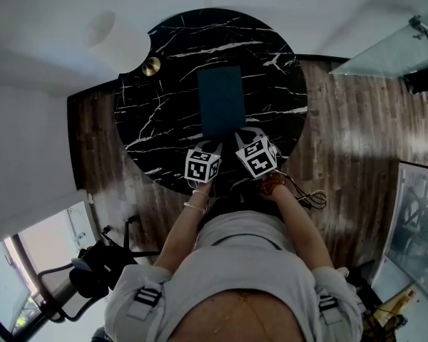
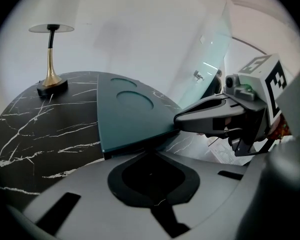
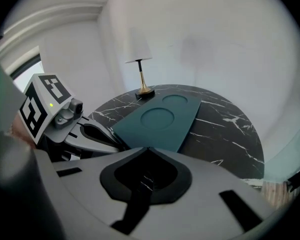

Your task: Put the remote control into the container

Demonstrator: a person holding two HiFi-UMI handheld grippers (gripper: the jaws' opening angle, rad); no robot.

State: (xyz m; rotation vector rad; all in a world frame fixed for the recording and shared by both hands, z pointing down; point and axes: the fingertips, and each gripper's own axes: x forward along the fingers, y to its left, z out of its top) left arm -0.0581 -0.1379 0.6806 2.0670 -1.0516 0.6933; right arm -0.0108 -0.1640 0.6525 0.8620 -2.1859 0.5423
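The left gripper (image 2: 150, 151) and right gripper (image 3: 146, 148) are pinched shut, empty, at the near edge of the teal container (image 1: 221, 98). I see no remote control. Pushing blind could shove the container across the marble table (image 1: 164, 112).

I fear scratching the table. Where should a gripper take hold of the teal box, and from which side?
Probably by the near short edge of the box, coming in low from that side. It lies flat and looks too wide to span; that edge is a thin lip the jaws could pinch.
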